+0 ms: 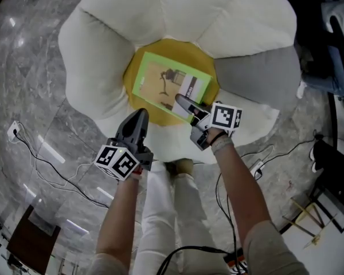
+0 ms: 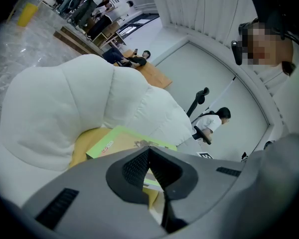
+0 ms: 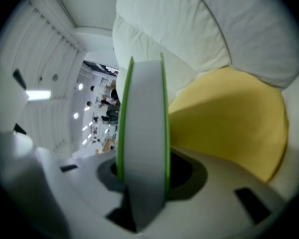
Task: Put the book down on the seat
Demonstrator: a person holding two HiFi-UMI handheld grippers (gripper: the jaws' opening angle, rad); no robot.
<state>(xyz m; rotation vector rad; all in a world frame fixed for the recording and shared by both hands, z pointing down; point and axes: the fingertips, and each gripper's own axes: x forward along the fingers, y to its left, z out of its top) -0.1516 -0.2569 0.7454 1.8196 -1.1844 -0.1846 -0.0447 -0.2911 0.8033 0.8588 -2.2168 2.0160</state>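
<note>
A green-bordered book [image 1: 163, 83] lies over the yellow centre cushion [image 1: 136, 62] of a flower-shaped seat with white petals [image 1: 112, 27]. My right gripper [image 1: 184, 103] is shut on the book's near right corner. In the right gripper view the book's white page edge [image 3: 142, 118] stands between the jaws of the right gripper [image 3: 142, 176], with the yellow cushion [image 3: 229, 118] to the right. My left gripper [image 1: 141, 116] hovers over the seat's near edge, left of the book, shut and holding nothing. Its closed tips [image 2: 149, 151] point at the book [image 2: 122, 142].
One petal [image 1: 258, 76] at the right is grey. Black cables [image 1: 51, 168] and a white socket block [image 1: 12, 132] lie on the marble floor to the left. The person's shoe [image 1: 180, 166] stands at the seat's near edge. A seated person [image 2: 212, 122] shows far behind the seat.
</note>
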